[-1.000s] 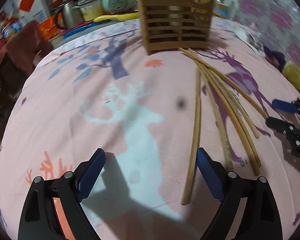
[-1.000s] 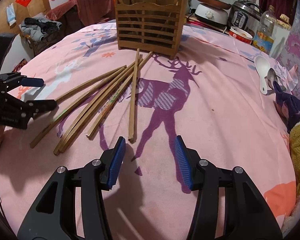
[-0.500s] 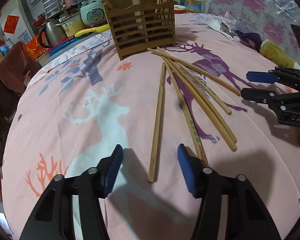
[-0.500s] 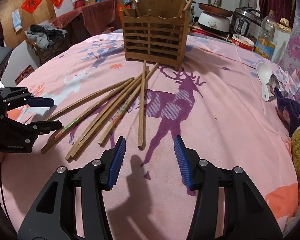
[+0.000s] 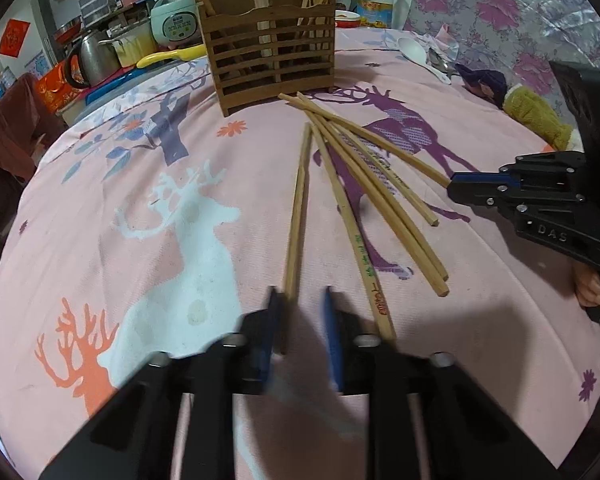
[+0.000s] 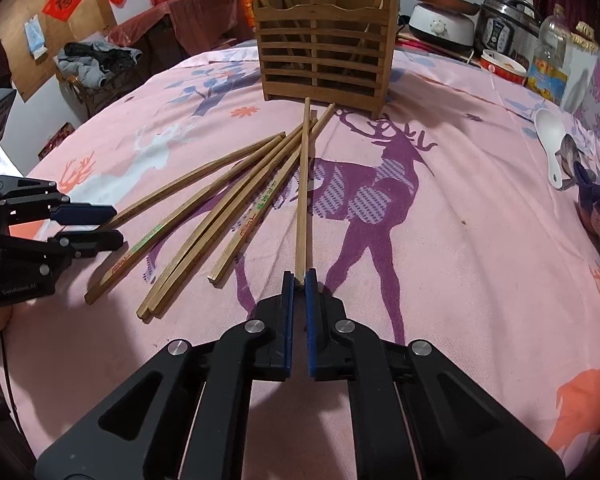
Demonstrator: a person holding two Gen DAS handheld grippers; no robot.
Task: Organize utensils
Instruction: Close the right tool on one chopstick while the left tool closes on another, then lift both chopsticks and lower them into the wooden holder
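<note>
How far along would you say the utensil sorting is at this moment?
Several chopsticks already stand in the wooden holder. In hand: the right gripper is shut on the end of one chopstick, and the left gripper, blurred, has its fingers either side of another chopstick. Left: four more chopsticks lie loose on the pink cloth.

left wrist: low, close, faces holder [image 5: 271, 36] | right wrist: same, blur-free | shared: chopsticks [image 6: 236, 196], probably all

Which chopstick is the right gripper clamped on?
The right gripper is shut on the rightmost chopstick, the one running straight toward the wooden holder. The other five fan out to its left, untouched by it.
</note>
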